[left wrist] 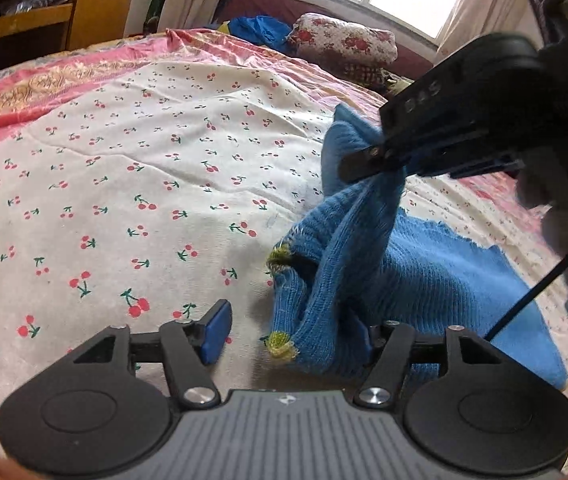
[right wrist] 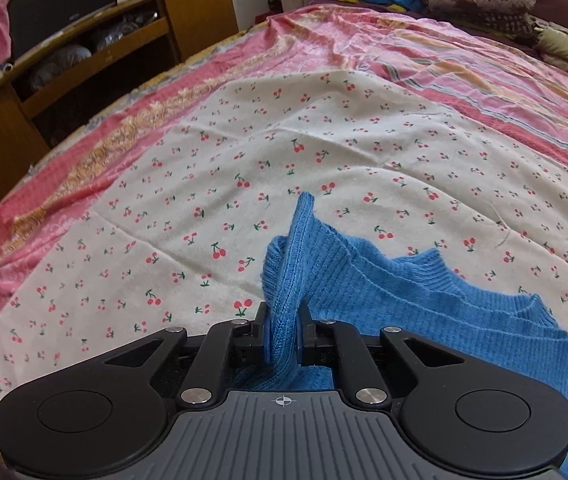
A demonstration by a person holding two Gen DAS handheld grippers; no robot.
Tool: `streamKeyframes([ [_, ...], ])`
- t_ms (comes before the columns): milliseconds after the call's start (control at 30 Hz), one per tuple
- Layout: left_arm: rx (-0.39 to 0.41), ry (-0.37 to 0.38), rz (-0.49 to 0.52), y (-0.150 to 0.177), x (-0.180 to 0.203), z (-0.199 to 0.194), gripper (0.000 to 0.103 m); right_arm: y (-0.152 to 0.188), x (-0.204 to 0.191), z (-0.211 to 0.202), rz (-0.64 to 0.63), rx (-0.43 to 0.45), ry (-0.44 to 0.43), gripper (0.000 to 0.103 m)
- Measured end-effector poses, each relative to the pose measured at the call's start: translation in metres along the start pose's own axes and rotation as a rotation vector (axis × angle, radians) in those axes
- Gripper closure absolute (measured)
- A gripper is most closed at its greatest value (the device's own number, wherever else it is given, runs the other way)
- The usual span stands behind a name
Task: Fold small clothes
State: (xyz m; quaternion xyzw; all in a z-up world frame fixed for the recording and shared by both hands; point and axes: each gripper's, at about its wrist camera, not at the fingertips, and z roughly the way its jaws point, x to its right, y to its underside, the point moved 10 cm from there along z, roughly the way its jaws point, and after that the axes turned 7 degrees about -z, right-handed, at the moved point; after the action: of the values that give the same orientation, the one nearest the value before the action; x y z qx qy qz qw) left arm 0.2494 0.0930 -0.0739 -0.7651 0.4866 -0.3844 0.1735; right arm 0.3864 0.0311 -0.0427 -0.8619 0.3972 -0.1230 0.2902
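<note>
A small blue knit sweater [left wrist: 424, 276] with yellow-green cuffs lies bunched on the cherry-print sheet [left wrist: 144, 184]. My left gripper [left wrist: 296, 332] is open just above the sheet; the sweater's folds lie against its right finger. My right gripper [left wrist: 380, 156] shows in the left wrist view, shut on a bunch of the sweater and holding it lifted. In the right wrist view my right gripper [right wrist: 283, 332] is shut on the blue sweater [right wrist: 424, 304], which trails down to the right over the cherry-print sheet [right wrist: 244, 184].
A pink patterned bedspread [right wrist: 424, 52] covers the bed beyond the sheet. A floral pillow [left wrist: 344, 42] and blue clothes [left wrist: 260, 28] lie at the far end by the window. A wooden shelf unit [right wrist: 104, 44] stands left of the bed.
</note>
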Motion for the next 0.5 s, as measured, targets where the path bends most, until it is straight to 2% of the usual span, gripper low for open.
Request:
streamKeyframes([
  [133, 0.011, -0.009, 0.014, -0.001, 0.005, 0.005, 0.029, 0.004, 0.008, -0.012, 0.017, 0.017, -0.012, 0.093],
  [267, 0.013, -0.003, 0.049, -0.001, 0.014, 0.006, 0.033, 0.010, 0.019, -0.020, 0.043, 0.029, -0.025, 0.093],
  [333, 0.014, 0.010, 0.060, 0.000, 0.019, 0.002, 0.049, 0.012, 0.025, -0.025, 0.056, 0.037, -0.032, 0.093],
  [367, 0.014, 0.023, 0.060, -0.001, 0.023, 0.000, 0.054, 0.013, 0.027, -0.027, 0.062, 0.042, -0.035, 0.093],
  [433, 0.015, 0.048, 0.064, -0.001, 0.032, -0.003, 0.076, 0.014, 0.033, -0.033, 0.076, 0.054, -0.041, 0.093],
  [500, 0.012, 0.063, 0.076, 0.000, 0.044, -0.006, 0.080, 0.015, 0.040, -0.039, 0.091, 0.066, -0.045, 0.093],
])
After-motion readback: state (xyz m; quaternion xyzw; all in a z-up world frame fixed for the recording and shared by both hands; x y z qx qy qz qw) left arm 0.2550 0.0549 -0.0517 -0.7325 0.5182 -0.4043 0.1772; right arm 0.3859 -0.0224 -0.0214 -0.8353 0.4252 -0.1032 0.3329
